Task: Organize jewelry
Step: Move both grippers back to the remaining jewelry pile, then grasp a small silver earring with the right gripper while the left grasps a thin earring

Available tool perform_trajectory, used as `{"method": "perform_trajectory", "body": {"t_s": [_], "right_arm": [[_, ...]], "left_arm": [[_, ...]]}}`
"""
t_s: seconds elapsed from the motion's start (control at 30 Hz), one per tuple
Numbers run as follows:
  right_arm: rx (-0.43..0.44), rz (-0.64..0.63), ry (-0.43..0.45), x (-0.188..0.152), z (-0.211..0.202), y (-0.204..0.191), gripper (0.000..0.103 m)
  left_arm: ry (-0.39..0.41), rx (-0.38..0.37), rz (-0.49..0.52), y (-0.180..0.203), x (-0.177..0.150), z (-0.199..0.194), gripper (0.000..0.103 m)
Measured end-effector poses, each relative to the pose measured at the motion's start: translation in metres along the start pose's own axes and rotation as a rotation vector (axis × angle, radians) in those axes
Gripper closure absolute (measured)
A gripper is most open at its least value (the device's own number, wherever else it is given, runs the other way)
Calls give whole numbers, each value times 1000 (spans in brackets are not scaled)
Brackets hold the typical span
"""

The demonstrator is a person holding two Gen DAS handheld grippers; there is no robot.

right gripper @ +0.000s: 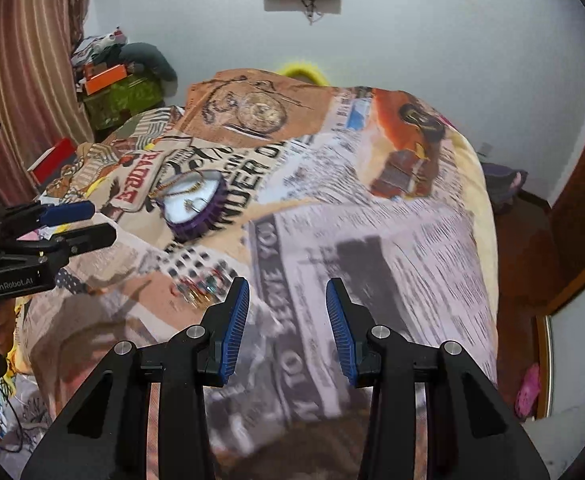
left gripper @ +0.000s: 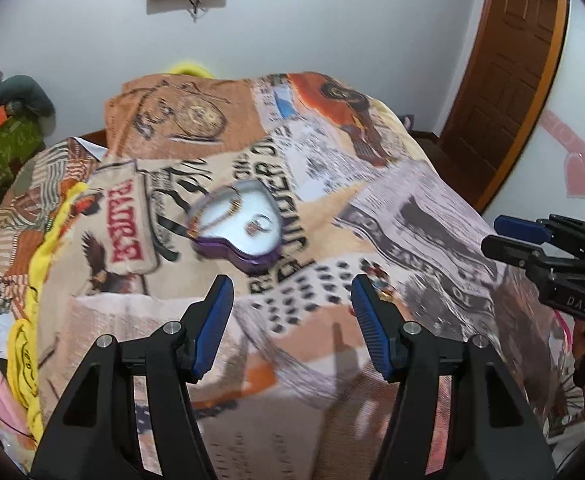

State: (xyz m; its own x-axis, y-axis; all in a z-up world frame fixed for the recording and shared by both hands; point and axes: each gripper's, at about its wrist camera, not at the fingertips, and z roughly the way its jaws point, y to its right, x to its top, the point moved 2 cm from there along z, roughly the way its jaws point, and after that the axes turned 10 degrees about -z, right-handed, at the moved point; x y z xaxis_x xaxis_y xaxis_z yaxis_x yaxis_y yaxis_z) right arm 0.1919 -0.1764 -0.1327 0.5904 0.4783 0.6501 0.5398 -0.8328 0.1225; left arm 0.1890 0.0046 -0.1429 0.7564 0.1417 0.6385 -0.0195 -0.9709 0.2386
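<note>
Left wrist view looks down over a bed spread with a printed blanket point(left gripper: 392, 208), and near its middle sits a heart-shaped purple box point(left gripper: 238, 226), lid off, white lining up. A gold chain point(left gripper: 216, 216) and what looks like a ring point(left gripper: 258, 226) lie inside, so part of the sorting seems done. The left claw point(left gripper: 292, 292) hangs above the blanket with its jaws well apart and nothing between them, facing the box, probably so it can steady the box or take the next piece. Just beside its right finger, a small heap of loose jewelry point(left gripper: 382, 282) lies on the blanket, blurred and hard to make out.

From the right wrist view the same heap point(right gripper: 198, 286) shows as gold and coloured bits left of the right claw point(right gripper: 287, 300), whose jaws stand partly open and empty. The box point(right gripper: 190, 204) lies farther off, past the heap. The loose pieces sit within reach of both claws, which suits picking one up and carrying it to the box.
</note>
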Motion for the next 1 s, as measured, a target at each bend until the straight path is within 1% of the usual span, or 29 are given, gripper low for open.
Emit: {"method": "perform_trajectory", "body": {"t_s": [0.1, 0.2, 0.3, 0.4, 0.47, 0.6, 0.67, 0.7, 0.77, 0.9, 1.0], "right_arm": [[-2, 14, -13, -12, -1, 5, 66], [24, 35, -27, -23, 1, 8, 66], [45, 32, -45, -30, 7, 2, 66], [64, 13, -55, -34, 14, -7, 66], [81, -2, -55, -35, 18, -13, 66], [118, -30, -42, -33, 22, -24, 66], [129, -46, -35, -30, 25, -29, 66], [130, -51, -31, -29, 26, -31, 66], [122, -56, -15, -27, 28, -33, 66], [154, -65, -21, -24, 36, -37, 66], [175, -79, -29, -23, 40, -41, 68]], "left_arm": [[-21, -9, 31, 12, -9, 6, 43], [-31, -17, 62, 22, -19, 11, 43], [-59, -28, 84, 29, -28, 19, 44], [-90, -48, 95, 32, -34, 27, 55], [-115, -56, 108, 34, -37, 34, 70], [-121, -58, 133, 35, -40, 39, 76], [-123, -71, 141, 35, -39, 40, 82], [-126, -79, 145, 36, -39, 40, 83], [-139, -102, 167, 38, -40, 41, 88], [-153, -117, 208, 44, -43, 46, 90], [-157, -127, 200, 42, -40, 50, 91]]}}
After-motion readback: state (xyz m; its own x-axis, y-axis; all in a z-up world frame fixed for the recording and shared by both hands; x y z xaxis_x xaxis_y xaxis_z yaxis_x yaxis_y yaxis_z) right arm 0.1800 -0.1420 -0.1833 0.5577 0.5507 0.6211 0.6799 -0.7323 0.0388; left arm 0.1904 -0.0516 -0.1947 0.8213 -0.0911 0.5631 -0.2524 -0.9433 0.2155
